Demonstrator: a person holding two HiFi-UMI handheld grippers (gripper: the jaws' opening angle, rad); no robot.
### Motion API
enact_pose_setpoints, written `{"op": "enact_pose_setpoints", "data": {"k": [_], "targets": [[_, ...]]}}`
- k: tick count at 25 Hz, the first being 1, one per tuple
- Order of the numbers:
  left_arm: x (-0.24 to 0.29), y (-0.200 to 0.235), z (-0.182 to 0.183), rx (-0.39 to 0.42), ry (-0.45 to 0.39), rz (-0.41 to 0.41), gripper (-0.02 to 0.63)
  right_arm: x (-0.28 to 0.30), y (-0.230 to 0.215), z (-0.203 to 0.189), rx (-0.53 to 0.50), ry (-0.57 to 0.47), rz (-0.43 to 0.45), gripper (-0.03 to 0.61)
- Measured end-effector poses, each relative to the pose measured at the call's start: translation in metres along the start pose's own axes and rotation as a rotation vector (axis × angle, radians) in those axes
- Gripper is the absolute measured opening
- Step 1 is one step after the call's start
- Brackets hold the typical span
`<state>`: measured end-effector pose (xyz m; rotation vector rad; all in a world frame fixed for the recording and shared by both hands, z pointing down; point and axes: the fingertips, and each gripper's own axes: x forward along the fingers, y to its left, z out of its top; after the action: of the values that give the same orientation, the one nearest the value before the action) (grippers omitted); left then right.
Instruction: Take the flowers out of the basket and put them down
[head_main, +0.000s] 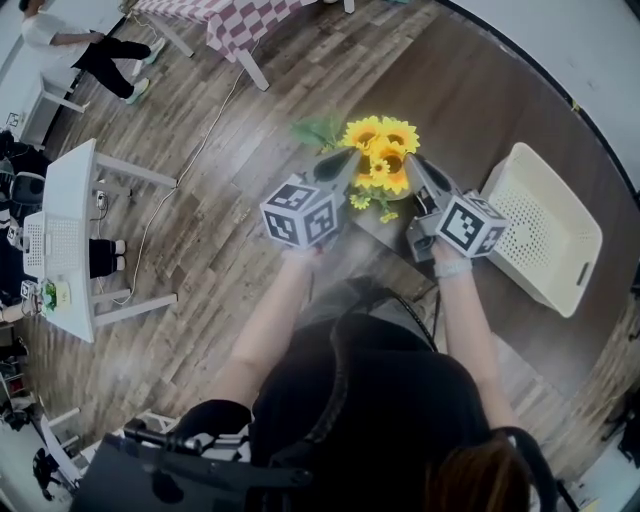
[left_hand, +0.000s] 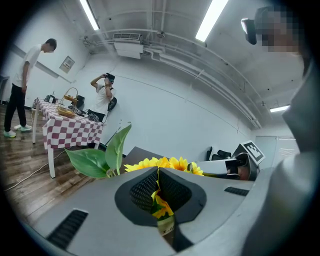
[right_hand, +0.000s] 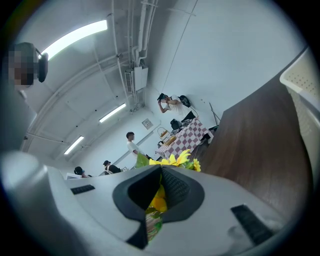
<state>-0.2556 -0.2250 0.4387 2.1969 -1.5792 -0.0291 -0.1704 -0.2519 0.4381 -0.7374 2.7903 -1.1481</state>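
A bunch of yellow sunflowers (head_main: 381, 153) with green leaves (head_main: 316, 131) hangs over the dark round table (head_main: 470, 100), held from both sides. My left gripper (head_main: 350, 160) is shut on its left side, and my right gripper (head_main: 413, 163) is shut on its right side. In the left gripper view the jaws (left_hand: 159, 187) pinch yellow petals and a stem, with blooms (left_hand: 165, 163) and big leaves (left_hand: 100, 157) beyond. The right gripper view shows its jaws (right_hand: 159, 192) closed on petals too. The white perforated basket (head_main: 545, 225) stands empty to the right of the flowers.
The basket's rim (right_hand: 305, 85) sits close on the right. A checked-cloth table (head_main: 240, 20) stands beyond the round table, a white desk (head_main: 70, 230) far left. People (left_hand: 22, 85) stand near the checked table (left_hand: 70, 132). Wooden floor lies left of the table.
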Motion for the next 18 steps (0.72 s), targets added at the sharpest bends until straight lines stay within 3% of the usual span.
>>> {"op": "enact_pose_setpoints", "data": {"k": [18], "targets": [[0.015, 0.007, -0.01, 0.009, 0.024, -0.034, 0.005, 0.002, -0.018, -0.009, 0.003, -0.014, -0.042, 0.002]]}}
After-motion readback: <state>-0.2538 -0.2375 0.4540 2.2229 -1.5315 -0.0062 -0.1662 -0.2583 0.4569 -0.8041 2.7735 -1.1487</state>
